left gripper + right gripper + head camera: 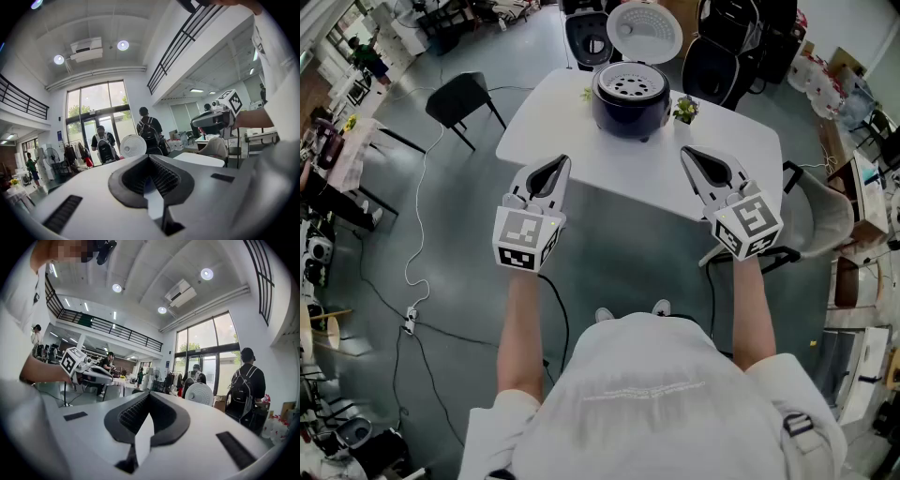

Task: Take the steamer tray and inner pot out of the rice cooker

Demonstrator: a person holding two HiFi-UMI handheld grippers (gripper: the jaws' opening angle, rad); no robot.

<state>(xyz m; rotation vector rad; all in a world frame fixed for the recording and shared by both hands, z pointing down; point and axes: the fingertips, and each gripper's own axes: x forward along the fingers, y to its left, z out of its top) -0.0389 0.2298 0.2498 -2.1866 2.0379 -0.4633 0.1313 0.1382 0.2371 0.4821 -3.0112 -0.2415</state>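
A dark rice cooker [628,105] stands at the far side of the white table [581,150], with its white lid [644,30] swung up. The perforated steamer tray [630,85] sits in its top; the inner pot below it is hidden. My left gripper [559,166] hovers over the table's near edge, left of the cooker, shut and holding nothing. My right gripper [688,153] hangs to the cooker's right, likewise shut and bare. In the left gripper view the left gripper [150,157] shows closed jaws, and the raised lid [133,146] stands beyond. The right gripper [149,395] is also closed.
A small potted plant [685,110] stands right of the cooker and a smaller sprig [587,94] to its left. A black chair [461,98] is left of the table, a grey chair [820,220] right of it. People with backpacks [149,131] stand farther off.
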